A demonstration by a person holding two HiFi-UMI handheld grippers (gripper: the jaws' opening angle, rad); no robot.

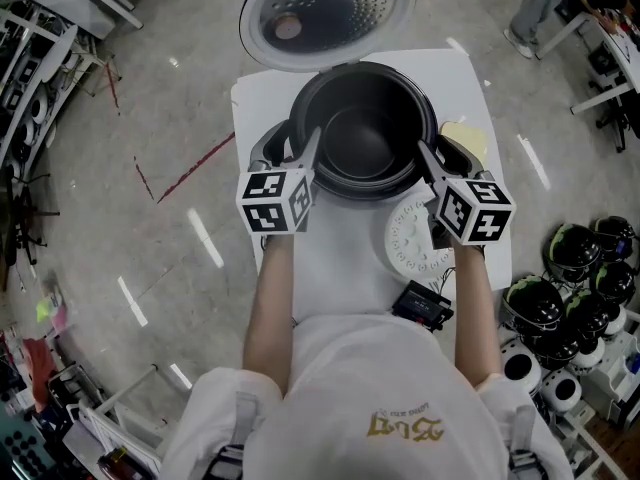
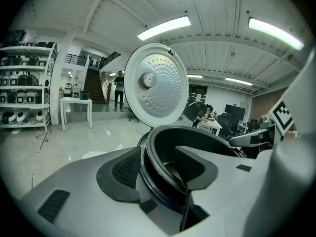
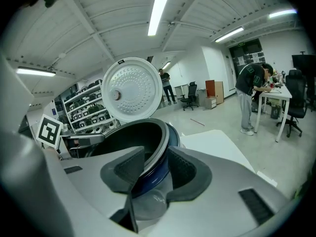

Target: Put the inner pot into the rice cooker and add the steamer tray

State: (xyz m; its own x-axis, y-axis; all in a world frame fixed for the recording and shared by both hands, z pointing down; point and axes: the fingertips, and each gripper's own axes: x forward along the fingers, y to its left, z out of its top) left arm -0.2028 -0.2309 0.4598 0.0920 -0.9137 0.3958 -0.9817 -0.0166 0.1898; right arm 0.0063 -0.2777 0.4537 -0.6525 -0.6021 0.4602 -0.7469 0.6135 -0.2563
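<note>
Nearest me, towards the desk's (image 1: 340, 268) near right corner, the steamer tray (image 1: 412, 240) lies flat, untouched, just beside my right gripper (image 1: 430, 163); a small black box (image 1: 425, 306) sits at the near edge below it. Further in, my left gripper (image 1: 305, 158) and the right one straddle opposite sides of the pot's (image 1: 365, 133) rim; both sets of jaws are released, one pad inside the wall and one outside, neither squeezing it as far as I can see. The pot sits down in the cooker (image 1: 263, 146) by the desk's far edge, and looks level to me; the lid (image 1: 325, 8) stands open beyond it. So I judge the pot is seated and the step is letting go cleanly. I'd lift both grippers straight up until the inner pads clear the rim, so nothing drags the pot askew; then go for the tray.
</note>
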